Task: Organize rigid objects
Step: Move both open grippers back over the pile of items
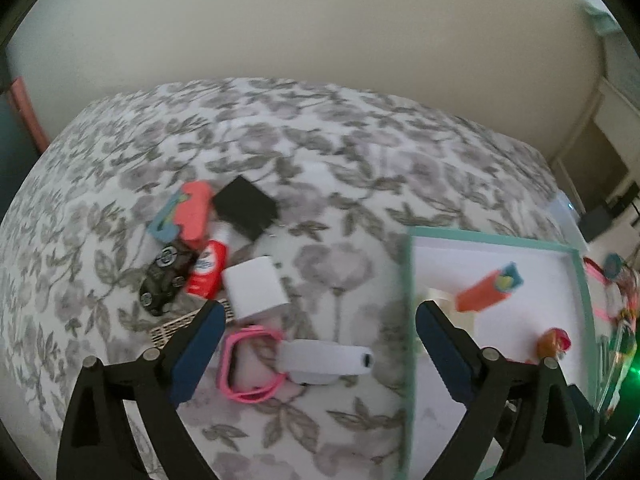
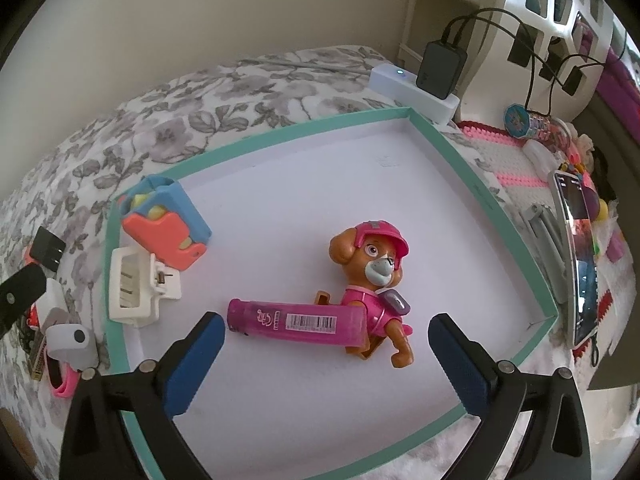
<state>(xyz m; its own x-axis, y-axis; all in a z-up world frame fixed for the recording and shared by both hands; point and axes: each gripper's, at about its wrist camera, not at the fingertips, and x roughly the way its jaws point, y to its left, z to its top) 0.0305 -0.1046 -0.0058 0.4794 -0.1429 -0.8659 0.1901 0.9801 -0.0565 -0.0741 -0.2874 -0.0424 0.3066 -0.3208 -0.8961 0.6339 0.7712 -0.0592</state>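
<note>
A teal-rimmed white box (image 2: 256,136) lies on the floral bedspread; it also shows in the left wrist view (image 1: 409,300). In it lie a toy dog in a pink cap (image 2: 372,276), a pink tube (image 2: 296,318), a white hair clip (image 2: 136,288) and an orange and blue toy (image 2: 168,224). My right gripper (image 2: 326,340) is open and empty above the tube. My left gripper (image 1: 320,328) is open and empty above a white cylinder (image 1: 324,358) and a pink band (image 1: 244,364). Beyond them lie a white cube (image 1: 256,288), a red tube (image 1: 208,268), a black remote (image 1: 164,280), a black box (image 1: 246,206) and a coral and blue toy (image 1: 188,212).
A white power strip (image 2: 416,88) with a black adapter (image 2: 440,68) sits behind the box. A phone (image 2: 580,256) and a pink-and-white knitted mat (image 2: 508,152) with small trinkets lie to the right. A wall stands behind the bed.
</note>
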